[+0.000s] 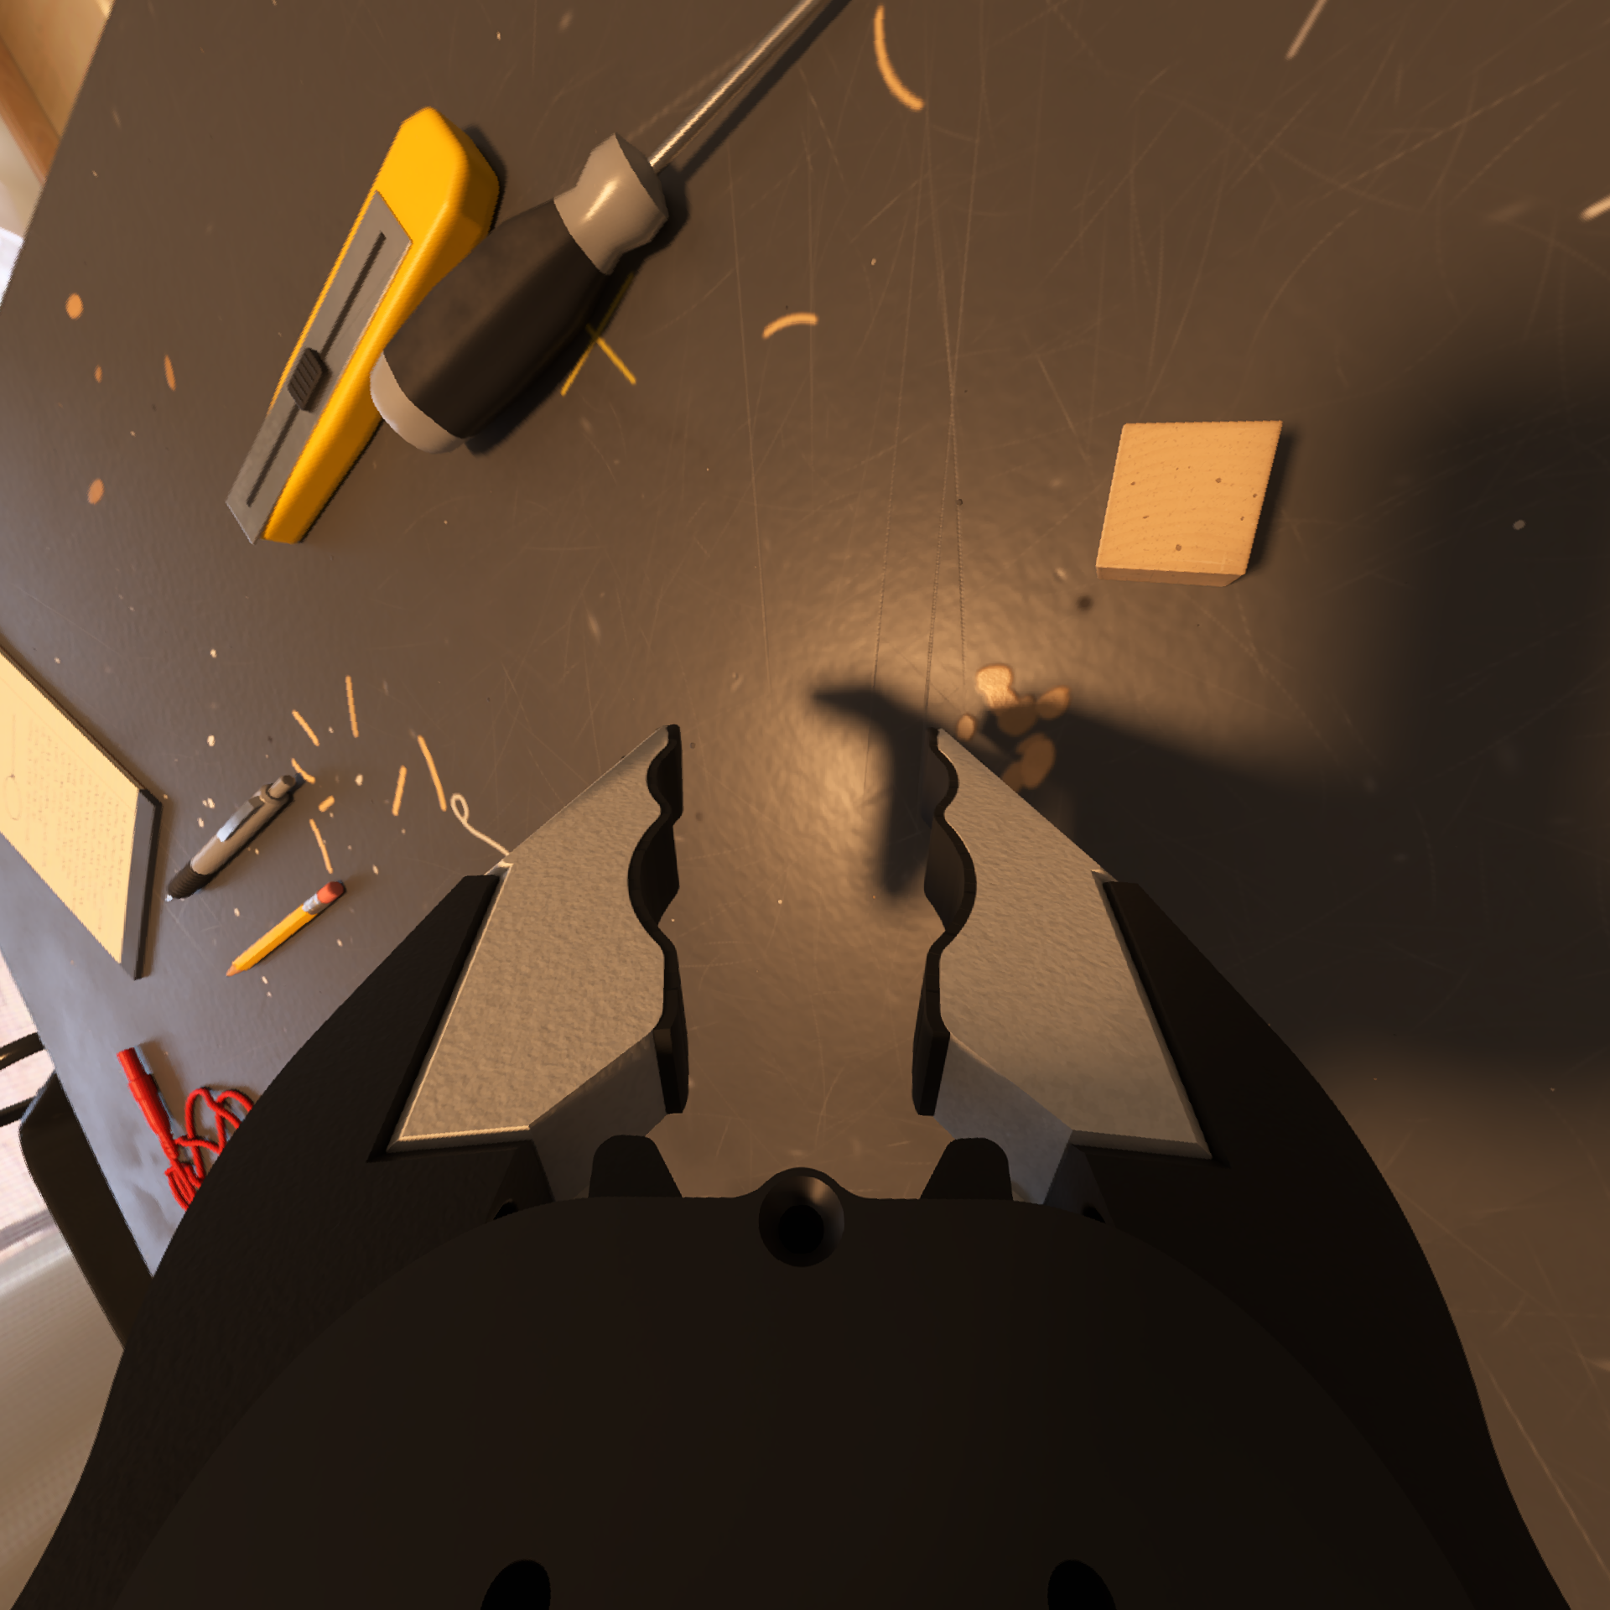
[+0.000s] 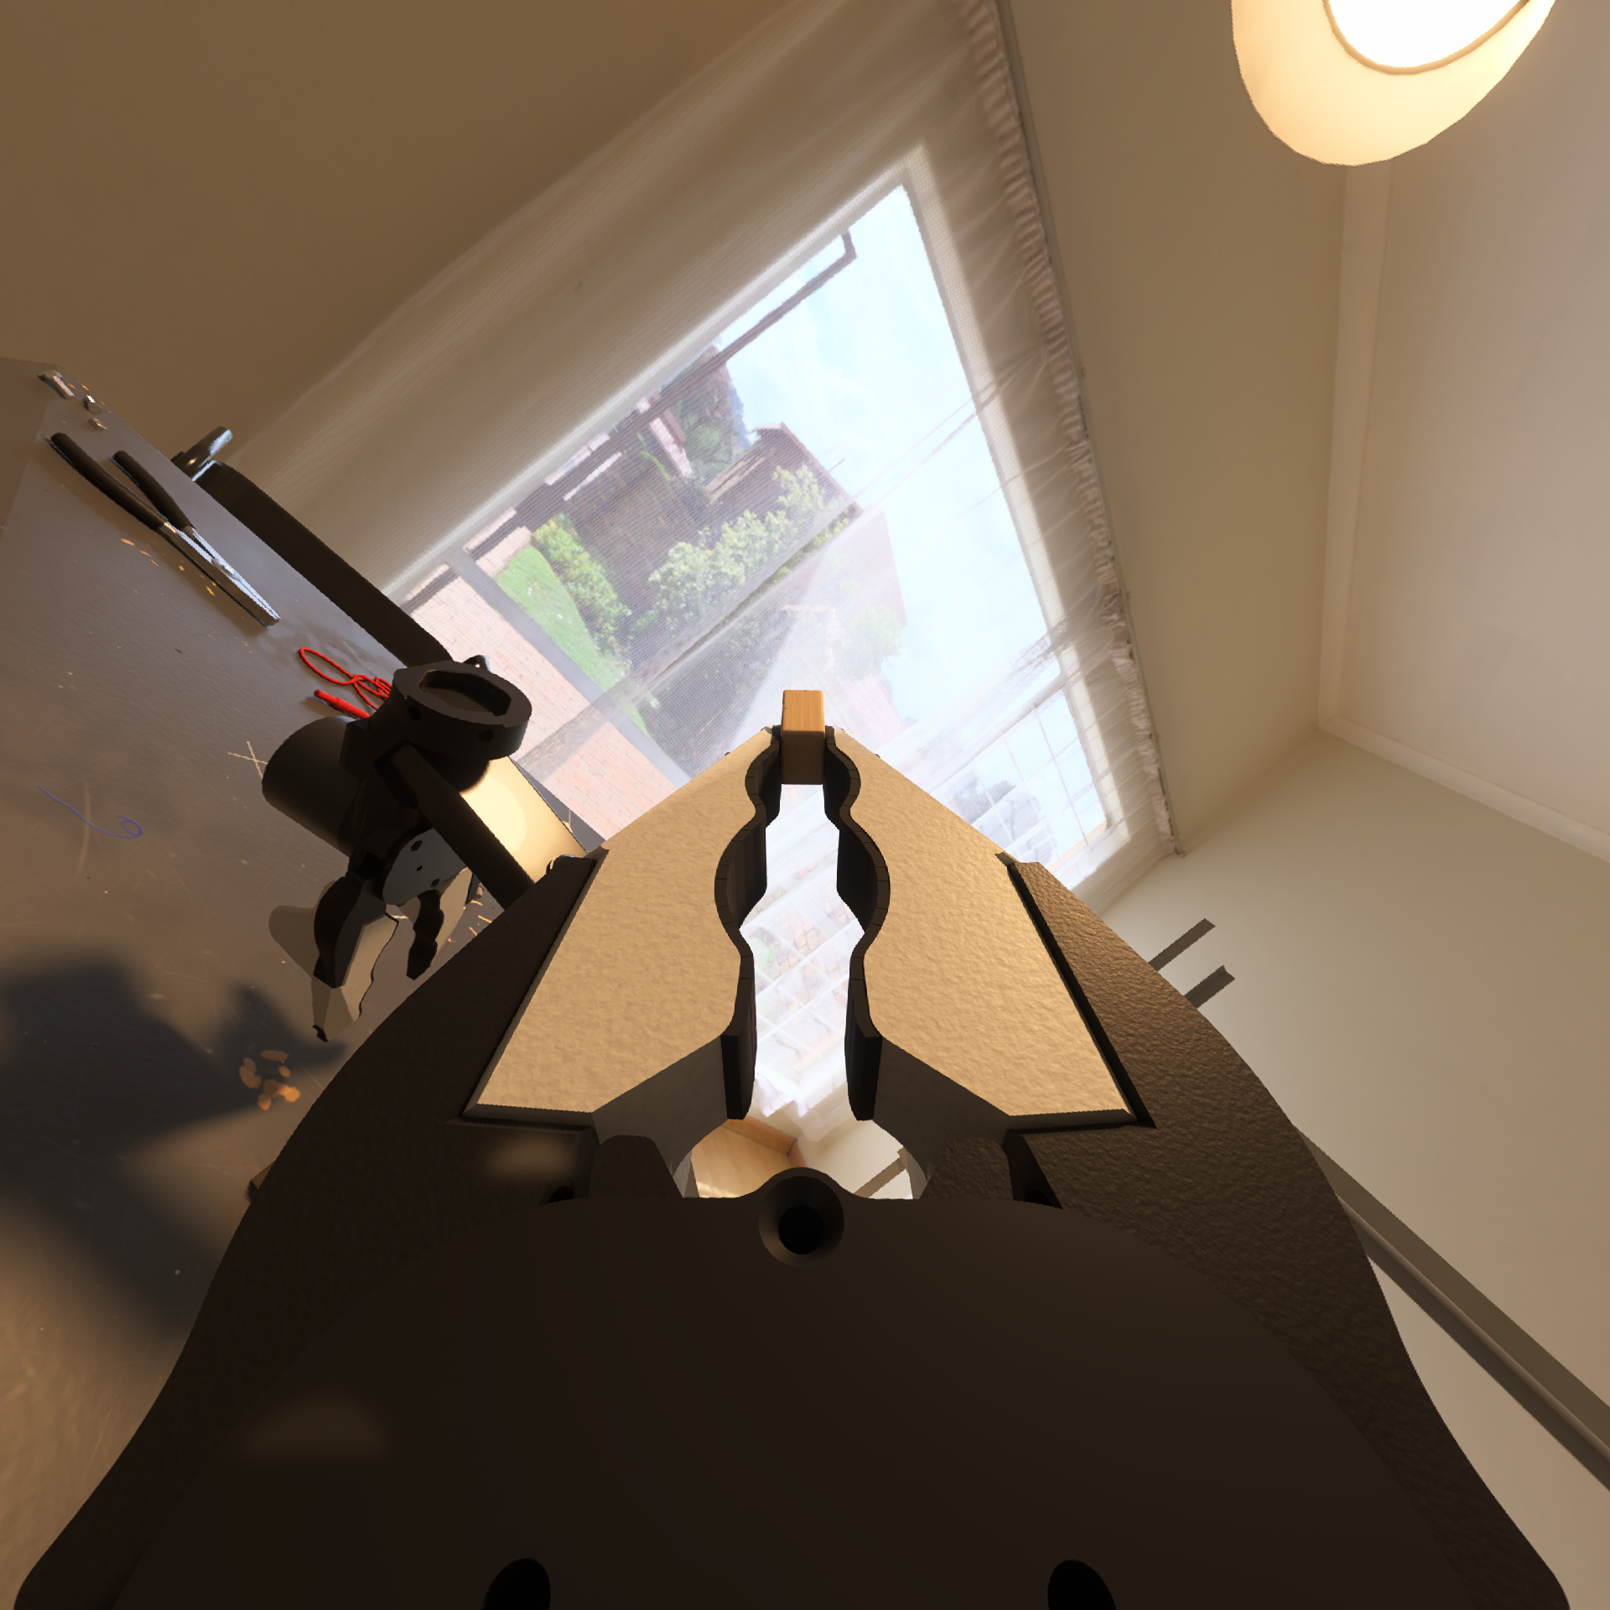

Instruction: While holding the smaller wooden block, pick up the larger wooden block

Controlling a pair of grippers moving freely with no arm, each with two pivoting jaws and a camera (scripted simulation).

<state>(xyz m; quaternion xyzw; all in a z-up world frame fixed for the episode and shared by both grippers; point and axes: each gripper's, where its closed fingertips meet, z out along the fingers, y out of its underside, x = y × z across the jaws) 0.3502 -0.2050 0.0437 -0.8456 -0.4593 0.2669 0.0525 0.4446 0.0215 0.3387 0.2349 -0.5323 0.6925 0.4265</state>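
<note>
The larger wooden block (image 1: pixel 1187 503), flat, pale and square, lies on the dark worktop (image 1: pixel 784 540), ahead and to the right of my left gripper (image 1: pixel 806 740). That gripper is open and empty, above the worktop. My right gripper (image 2: pixel 801 740) is shut on the smaller wooden block (image 2: pixel 802 736), pinched at its fingertips. It is lifted well off the worktop and points up toward a window. The left gripper also shows in the right wrist view (image 2: pixel 370 993), low over the worktop (image 2: pixel 104 714).
A yellow utility knife (image 1: pixel 366 331) and a screwdriver (image 1: pixel 531 305) lie at the far left. A pen (image 1: pixel 231 836), a pencil (image 1: pixel 287 928), a notepad (image 1: pixel 70 810) and red leads (image 1: pixel 196 1124) lie at the left edge. Wood chips (image 1: pixel 1011 723) lie near the fingertips.
</note>
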